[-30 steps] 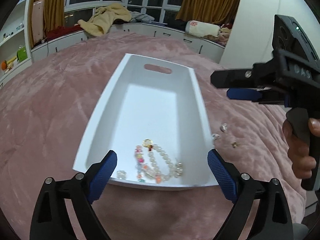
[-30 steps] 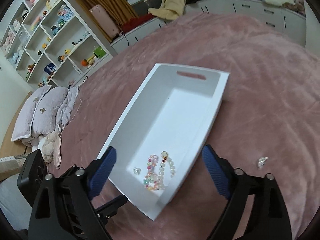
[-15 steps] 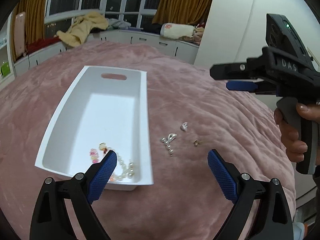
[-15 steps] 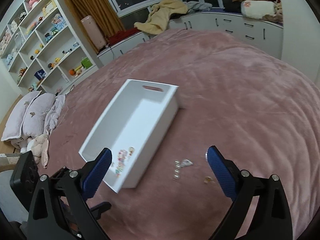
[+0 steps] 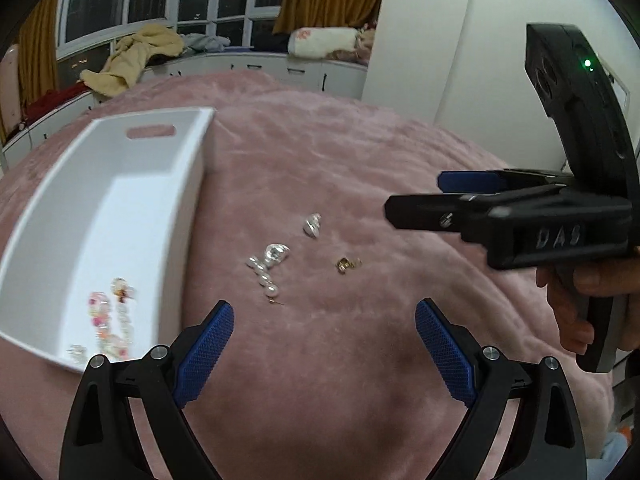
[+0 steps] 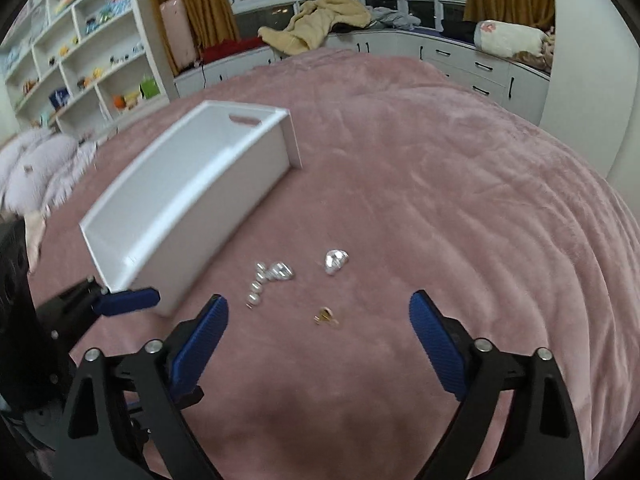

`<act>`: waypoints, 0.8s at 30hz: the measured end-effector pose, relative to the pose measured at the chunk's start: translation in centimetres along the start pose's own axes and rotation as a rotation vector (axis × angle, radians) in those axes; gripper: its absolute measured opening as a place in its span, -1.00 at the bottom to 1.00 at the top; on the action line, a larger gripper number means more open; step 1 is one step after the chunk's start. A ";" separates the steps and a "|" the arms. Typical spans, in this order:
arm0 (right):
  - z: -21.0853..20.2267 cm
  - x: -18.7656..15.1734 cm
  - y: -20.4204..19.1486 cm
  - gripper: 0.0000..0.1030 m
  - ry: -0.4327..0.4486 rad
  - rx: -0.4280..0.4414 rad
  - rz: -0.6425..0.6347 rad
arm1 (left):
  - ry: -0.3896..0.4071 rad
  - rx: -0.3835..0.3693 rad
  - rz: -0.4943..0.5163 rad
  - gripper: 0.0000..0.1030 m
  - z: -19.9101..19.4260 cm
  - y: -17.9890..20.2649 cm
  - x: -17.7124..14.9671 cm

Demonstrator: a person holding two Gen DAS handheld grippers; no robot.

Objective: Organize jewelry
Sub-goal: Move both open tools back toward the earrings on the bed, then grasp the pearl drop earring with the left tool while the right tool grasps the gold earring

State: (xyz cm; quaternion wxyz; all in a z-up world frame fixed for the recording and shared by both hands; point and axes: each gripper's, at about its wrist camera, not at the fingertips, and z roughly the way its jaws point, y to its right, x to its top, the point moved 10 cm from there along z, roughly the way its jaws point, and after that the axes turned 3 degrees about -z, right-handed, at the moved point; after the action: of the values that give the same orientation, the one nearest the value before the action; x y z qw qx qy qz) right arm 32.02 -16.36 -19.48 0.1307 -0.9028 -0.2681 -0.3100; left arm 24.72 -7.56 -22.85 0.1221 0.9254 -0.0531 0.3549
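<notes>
White tray [image 5: 100,208]: left on the pink bed [image 5: 360,160], beaded bracelets [image 5: 108,316] at its near end.
Loose jewelry: pearl piece [image 6: 264,280], silver piece [image 6: 335,261], gold piece [image 6: 326,315], right of tray.
Left claw [image 5: 324,344]: open, empty.
Right claw [image 6: 318,340]: open, just narrowed slightly, empty above the gold piece.

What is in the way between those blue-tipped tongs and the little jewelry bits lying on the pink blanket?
Nothing visible. The right tongs stand open with only bare pink blanket before the gold piece, pearl strand and silver piece. On the way to the white tray, only its side wall rises.
</notes>
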 end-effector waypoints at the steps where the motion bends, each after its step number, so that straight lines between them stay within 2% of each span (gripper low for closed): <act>1: 0.7 -0.5 0.1 0.68 -0.005 0.004 -0.009 | -0.003 0.001 0.000 0.81 0.5 0.0 -0.2; 5: 2.9 -1.6 0.4 0.59 0.002 0.049 -0.003 | 0.030 0.068 0.047 0.81 2.4 0.3 0.2; 7: 3.8 -1.9 0.6 0.48 0.001 0.059 0.006 | 0.029 0.039 0.046 0.78 2.9 1.0 0.7; 9: 4.2 -2.1 0.9 0.47 0.010 0.073 0.010 | 0.024 -0.016 0.046 0.70 3.2 2.3 0.9; 13: 5.0 -2.4 2.0 0.47 0.022 0.118 0.032 | -0.013 -0.052 0.048 0.69 5.4 3.4 0.3; 19: 6.9 -3.0 1.6 0.21 -0.014 0.169 -0.015 | -0.076 -0.053 -0.022 0.14 9.2 1.2 -0.7; 24: 8.5 -3.1 0.9 0.11 -0.010 0.178 -0.032 | -0.073 -0.030 -0.043 -0.06 10.1 -1.0 -0.5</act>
State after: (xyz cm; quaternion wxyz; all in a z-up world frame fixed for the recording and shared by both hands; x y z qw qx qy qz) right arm 34.69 -14.92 -28.09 0.2040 -0.8847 -0.3098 -0.2823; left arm 31.09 -9.25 -30.63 0.1413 0.9367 -0.0431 0.3174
